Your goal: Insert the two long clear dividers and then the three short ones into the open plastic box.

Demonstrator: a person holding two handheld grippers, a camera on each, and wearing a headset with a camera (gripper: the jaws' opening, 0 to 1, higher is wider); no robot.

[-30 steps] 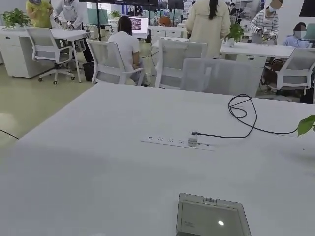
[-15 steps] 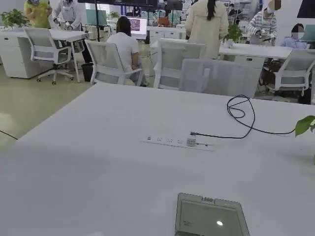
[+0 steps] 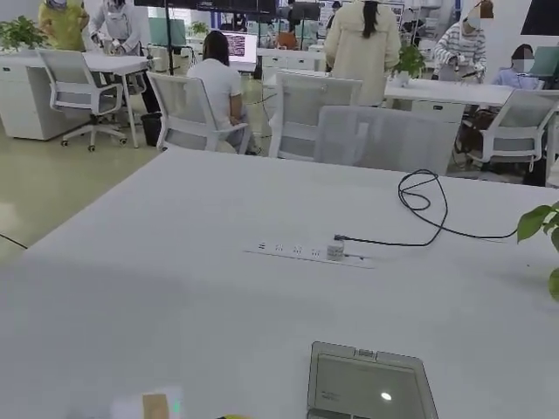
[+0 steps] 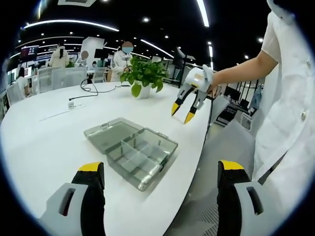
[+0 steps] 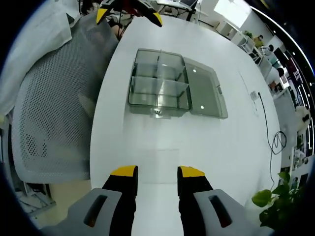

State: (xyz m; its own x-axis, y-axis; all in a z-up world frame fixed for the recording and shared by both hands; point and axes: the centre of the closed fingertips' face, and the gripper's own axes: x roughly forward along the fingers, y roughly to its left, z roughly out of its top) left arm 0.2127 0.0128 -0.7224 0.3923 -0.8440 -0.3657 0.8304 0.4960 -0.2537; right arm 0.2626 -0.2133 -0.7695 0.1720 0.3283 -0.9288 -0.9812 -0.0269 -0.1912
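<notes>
Looking across the white table (image 3: 175,288), the head view catches the box's lid (image 3: 371,384) lying flat near the close edge.

In the left gripper view, the left gripper (image 4: 160,169) hangs wide open and empty, with the clear box (image 4: 142,157) just ahead. The right gripper (image 4: 186,110) is raised beyond it, jaws spread and likewise empty.

In the right gripper view, clear dividers (image 5: 158,78) already partition the box. Both grippers likely hold back for a check, and the divider count is unclear.

I see the box (image 5: 158,92) as clear glossy plastic on a smooth matt white tabletop (image 5: 147,147); at frame left, a grey mesh chair (image 5: 54,123).
</notes>
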